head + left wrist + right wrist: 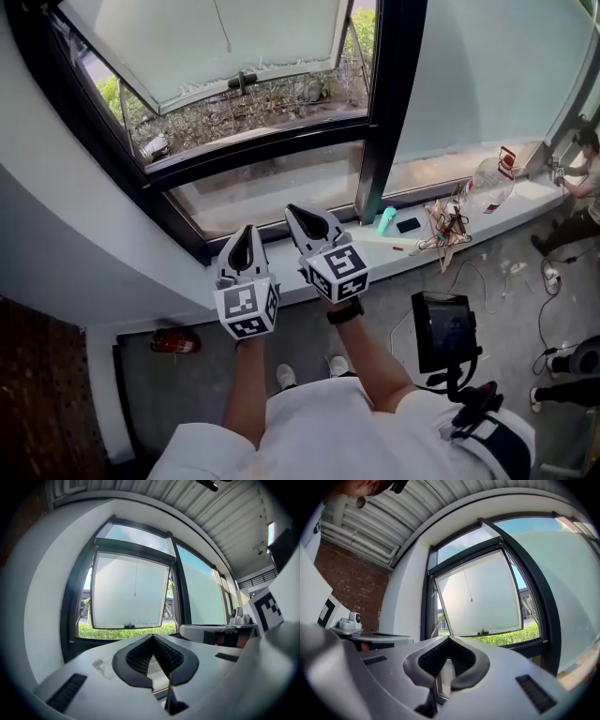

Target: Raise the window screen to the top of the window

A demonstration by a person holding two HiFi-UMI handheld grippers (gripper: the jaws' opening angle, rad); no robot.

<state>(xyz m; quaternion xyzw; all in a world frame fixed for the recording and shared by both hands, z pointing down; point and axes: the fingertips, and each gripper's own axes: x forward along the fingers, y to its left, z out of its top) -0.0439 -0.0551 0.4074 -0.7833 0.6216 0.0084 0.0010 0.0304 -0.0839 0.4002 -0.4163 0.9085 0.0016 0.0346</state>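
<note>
The window [375, 112] has a black frame, and its sash is tilted outward. A pale screen [206, 42] fills the sash and also shows in the left gripper view [129, 592] and the right gripper view [480, 599]. A thin pull cord [135, 576] hangs down the middle of the screen. A small dark handle [242, 82] sits on the sash's bottom rail. My left gripper [247, 228] and right gripper [292, 210] are side by side in front of the sill, below the sash, touching nothing. Both are shut and empty, as the left gripper [153, 637] and the right gripper [448, 638] show in their own views.
The sill [525, 202] to the right holds a teal bottle [386, 220], a dark phone [408, 225], a wooden clutter [448, 228] and a clear plastic jug [489, 183]. A person [586, 183] crouches at the far right. A screen on a stand [444, 330] is beside my right arm. A red object [174, 339] lies on the floor.
</note>
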